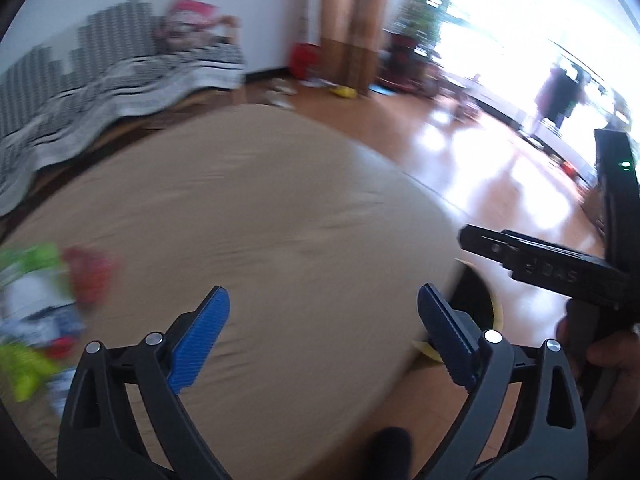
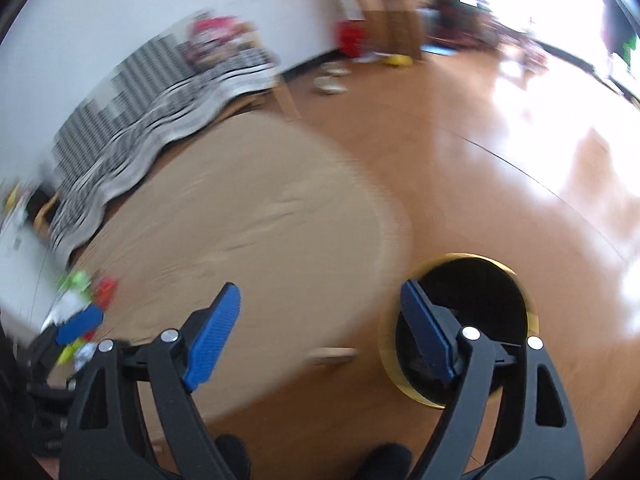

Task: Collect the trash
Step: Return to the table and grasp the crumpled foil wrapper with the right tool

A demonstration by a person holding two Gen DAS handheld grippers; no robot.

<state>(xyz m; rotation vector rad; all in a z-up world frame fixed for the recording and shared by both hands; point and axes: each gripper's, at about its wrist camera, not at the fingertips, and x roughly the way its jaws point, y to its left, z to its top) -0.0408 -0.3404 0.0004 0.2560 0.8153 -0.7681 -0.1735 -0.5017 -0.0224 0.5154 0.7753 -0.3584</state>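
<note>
While both pictures are smeared by motion, the left claw [image 1: 324, 328] plainly stands wide apart, its blue pads [image 1: 202, 336] clear of everything, with only the bare beige top of the round table [image 1: 248, 208] showing between them. Nothing is gripped and nothing touches the pads. The right claw [image 2: 320, 326] is likewise spread wide and empty, its pads [image 2: 214, 336] clear of everything; its left pad hangs over the table [image 2: 248, 216] edge and its right pad over the black opening of a round, gold-rimmed bin [image 2: 492, 292] that stands on the wooden floor [image 2: 500, 184] just beside the table.

From the left wrist view, the trash, a blurred heap of green, red, white and blue wrappers [image 1: 44, 312], lies at the far left edge of the table, well apart from the left claw and off to its left. From the right wrist view the same heap [image 2: 86, 308] sits at the table's left rim, far to the left of the right claw and on the opposite side from the bin. What each piece is cannot be told.

At the right of the left wrist view, the right claw's black body [image 1: 560, 268] shows, with a hand [image 1: 608, 364] on its handle. Beyond the table, a black-and-white patterned throw [image 1: 100, 92] covers a sofa against the wall.
</note>
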